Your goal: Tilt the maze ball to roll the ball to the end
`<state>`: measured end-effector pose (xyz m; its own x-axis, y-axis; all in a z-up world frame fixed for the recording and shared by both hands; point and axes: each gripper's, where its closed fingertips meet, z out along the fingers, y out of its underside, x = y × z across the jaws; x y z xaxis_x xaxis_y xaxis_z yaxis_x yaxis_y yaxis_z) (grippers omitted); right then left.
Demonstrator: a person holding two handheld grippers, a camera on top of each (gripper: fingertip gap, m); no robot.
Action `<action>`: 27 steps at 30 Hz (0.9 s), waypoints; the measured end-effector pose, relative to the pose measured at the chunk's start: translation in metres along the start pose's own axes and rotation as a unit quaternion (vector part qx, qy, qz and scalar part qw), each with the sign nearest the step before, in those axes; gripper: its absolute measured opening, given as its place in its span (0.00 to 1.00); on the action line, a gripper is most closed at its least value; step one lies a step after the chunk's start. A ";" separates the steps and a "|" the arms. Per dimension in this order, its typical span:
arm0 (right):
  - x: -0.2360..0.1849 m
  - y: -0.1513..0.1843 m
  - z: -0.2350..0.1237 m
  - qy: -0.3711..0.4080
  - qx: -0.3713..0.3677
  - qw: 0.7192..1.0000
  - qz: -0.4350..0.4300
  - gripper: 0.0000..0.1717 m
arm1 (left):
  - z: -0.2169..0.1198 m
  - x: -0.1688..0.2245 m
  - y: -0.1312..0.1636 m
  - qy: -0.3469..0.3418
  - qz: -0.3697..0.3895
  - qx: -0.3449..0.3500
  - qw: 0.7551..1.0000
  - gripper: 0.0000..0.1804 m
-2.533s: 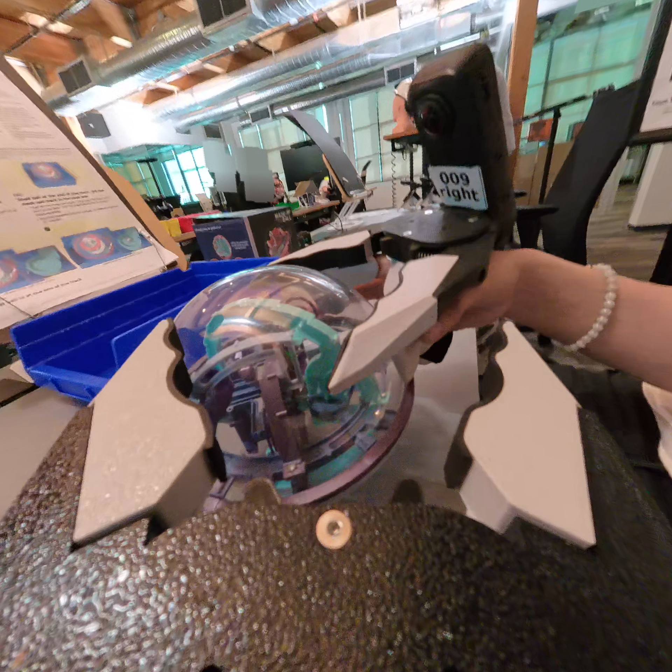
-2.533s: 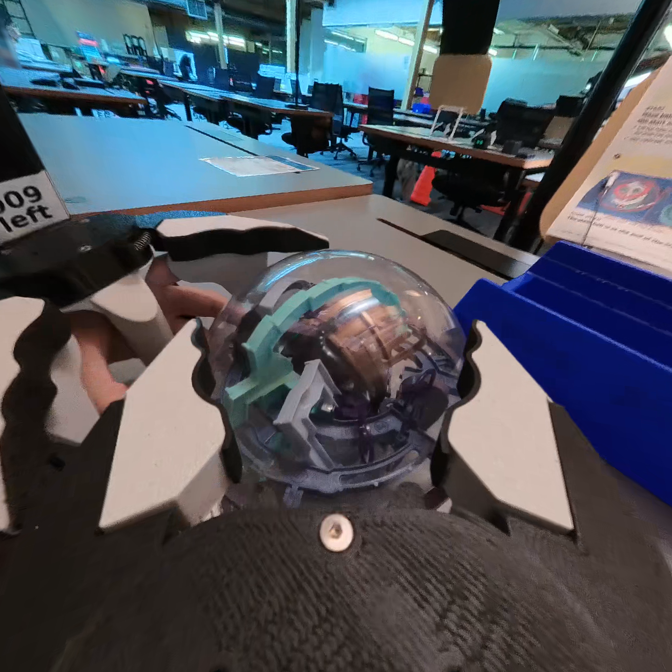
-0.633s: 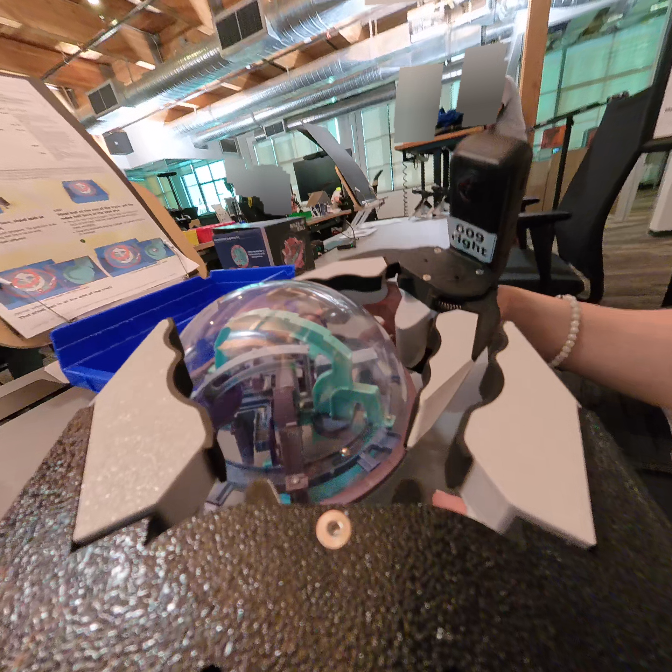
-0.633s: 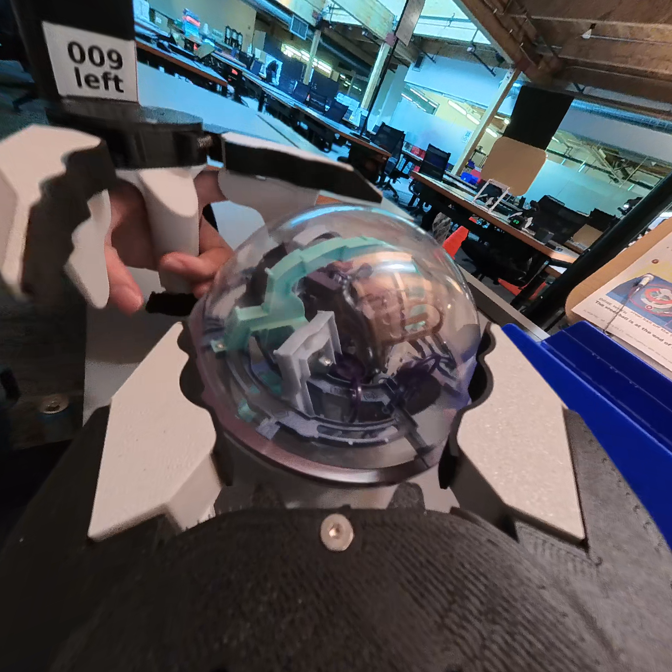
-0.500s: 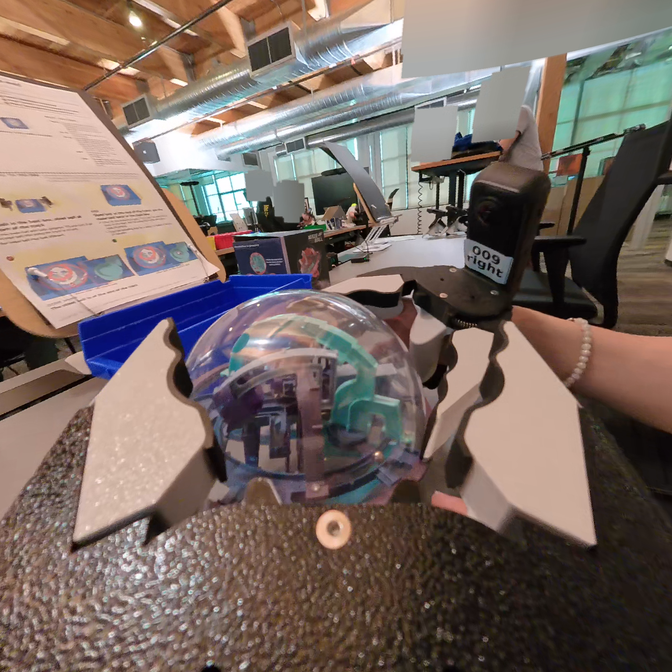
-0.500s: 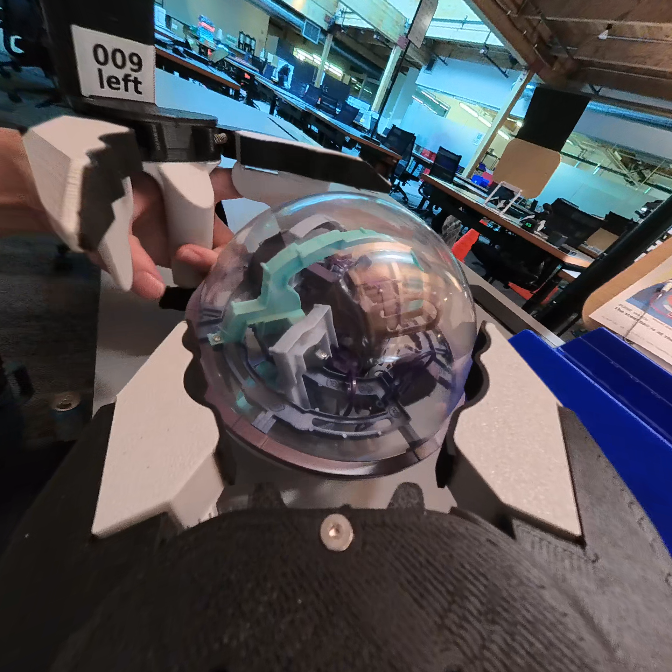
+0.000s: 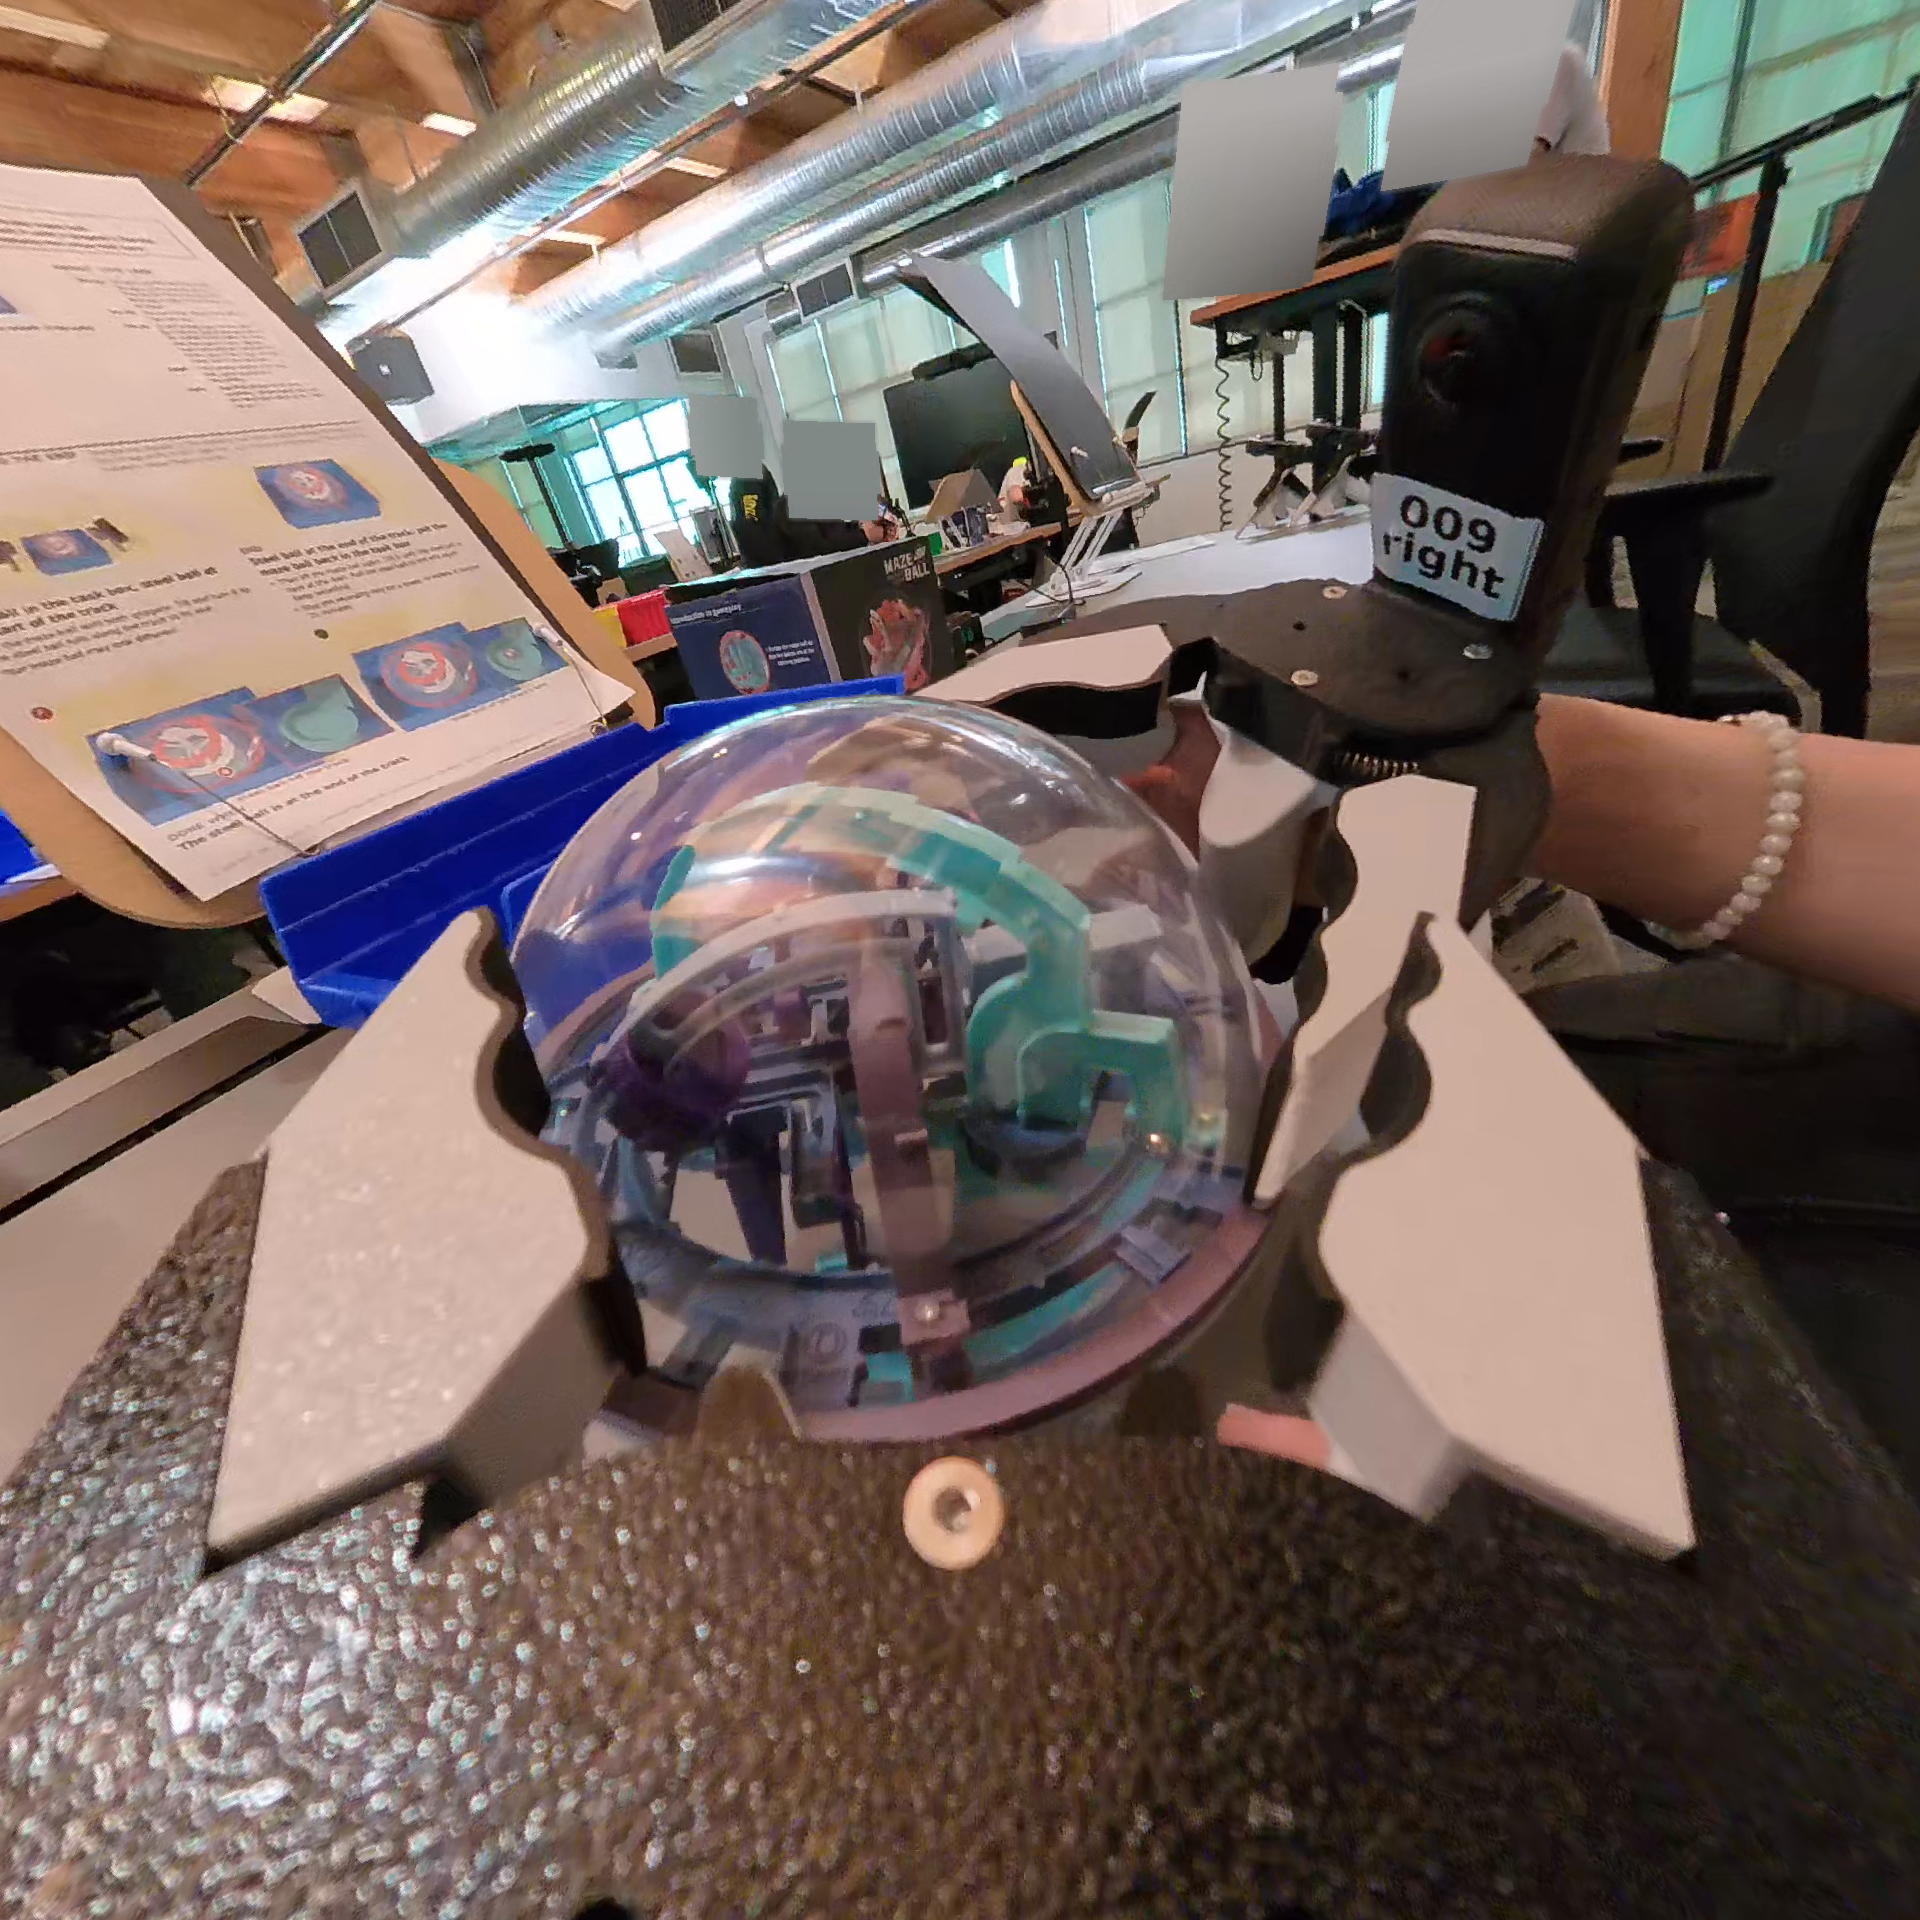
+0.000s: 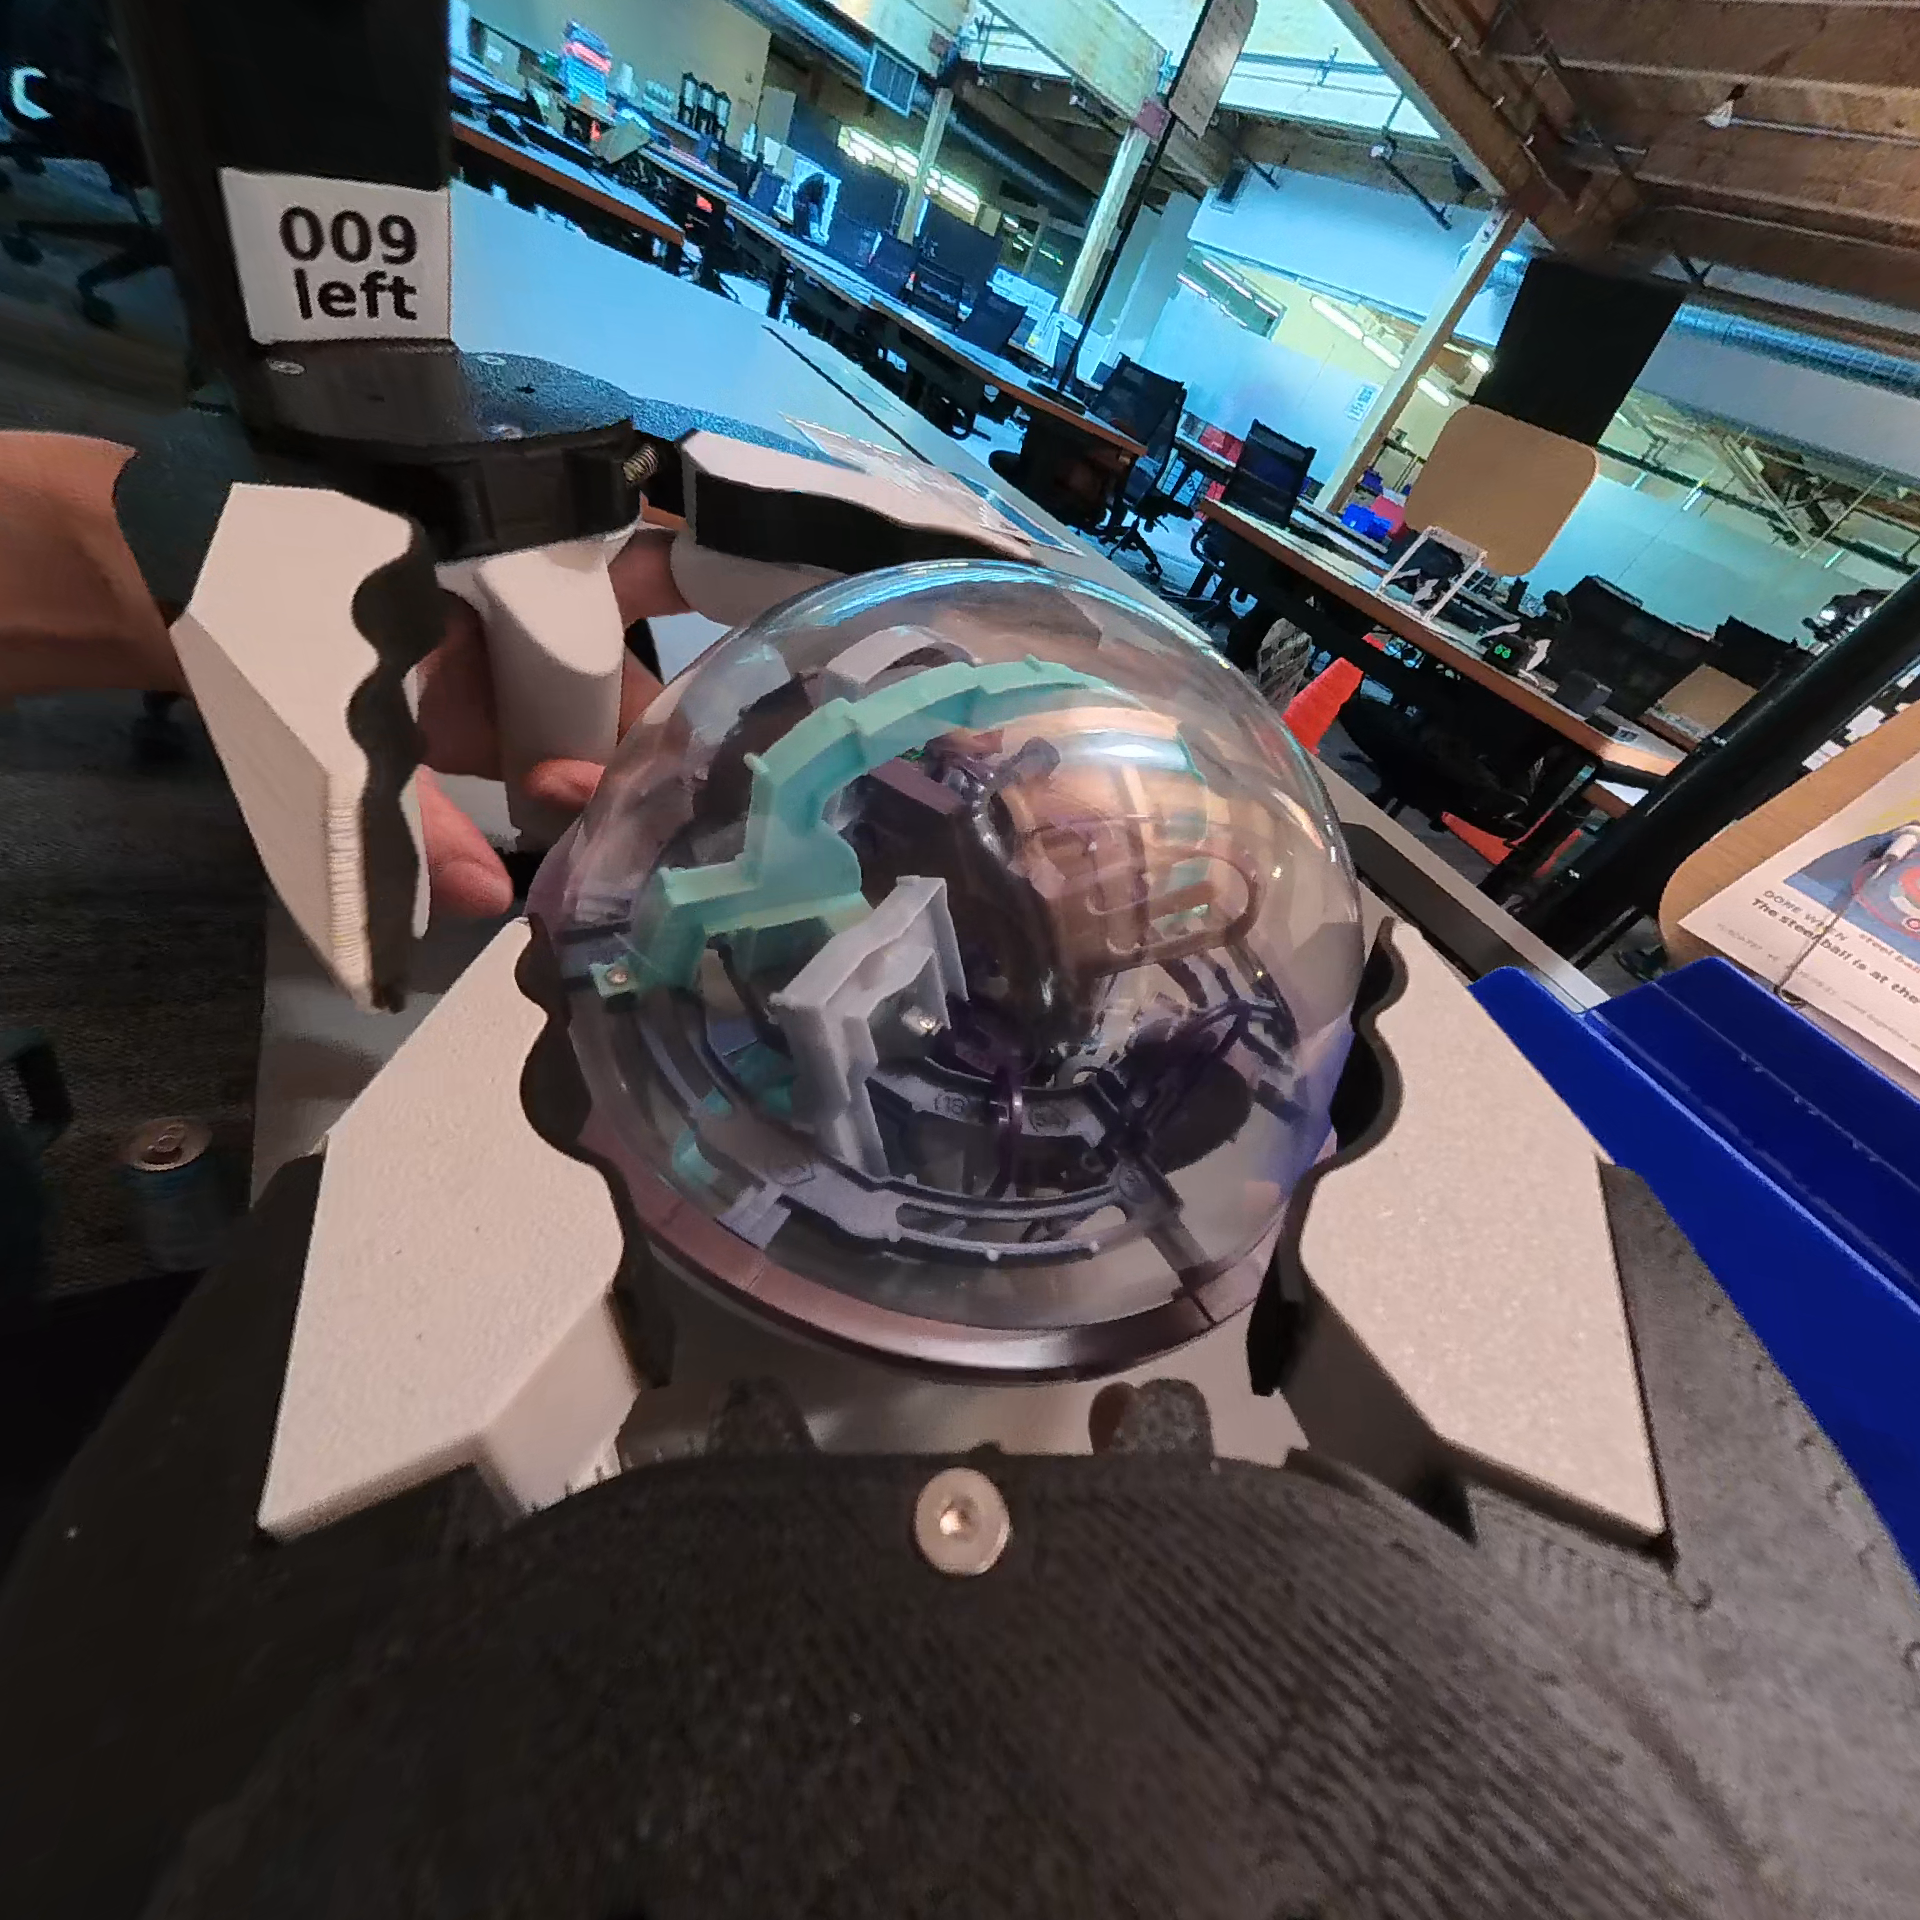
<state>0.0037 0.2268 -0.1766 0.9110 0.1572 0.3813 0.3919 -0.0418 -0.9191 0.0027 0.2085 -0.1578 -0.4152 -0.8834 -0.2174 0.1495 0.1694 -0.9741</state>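
The maze ball is a clear sphere with teal, grey and purple tracks inside. My right gripper is shut on it, with both pads pressed on its sides. The ball also fills the left wrist view. My left gripper stands wide open around it. Its left finger rests at the ball's side. Its right finger stands apart, with the right gripper's finger between it and the ball. I cannot pick out the small steel ball inside.
A blue bin lies just beyond the ball. An instruction sheet on a cardboard stand leans behind it. A dark box stands farther back. A grey table and a black office chair are nearby.
The ball has been tipped and turned since the earliest frames, with the right pads closing onto it. The left gripper has stayed wide open and now sits higher in the right wrist view.
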 end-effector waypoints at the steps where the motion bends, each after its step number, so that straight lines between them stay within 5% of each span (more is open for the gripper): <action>1: 0.000 0.000 0.000 0.000 0.000 1.000 0.001 0.85 | 0.000 0.002 -0.001 0.002 0.003 0.000 1.000 0.86; 27: 0.005 0.006 -0.007 -0.008 -0.001 1.000 0.014 0.88 | 0.012 0.014 -0.003 -0.022 0.043 -0.014 0.999 0.87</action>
<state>0.0111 0.2203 -0.1793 0.9191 0.1726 0.3542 0.3672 -0.0490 -0.9289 0.0070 0.1902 -0.1573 -0.3626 -0.8832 -0.2975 0.1574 0.2566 -0.9536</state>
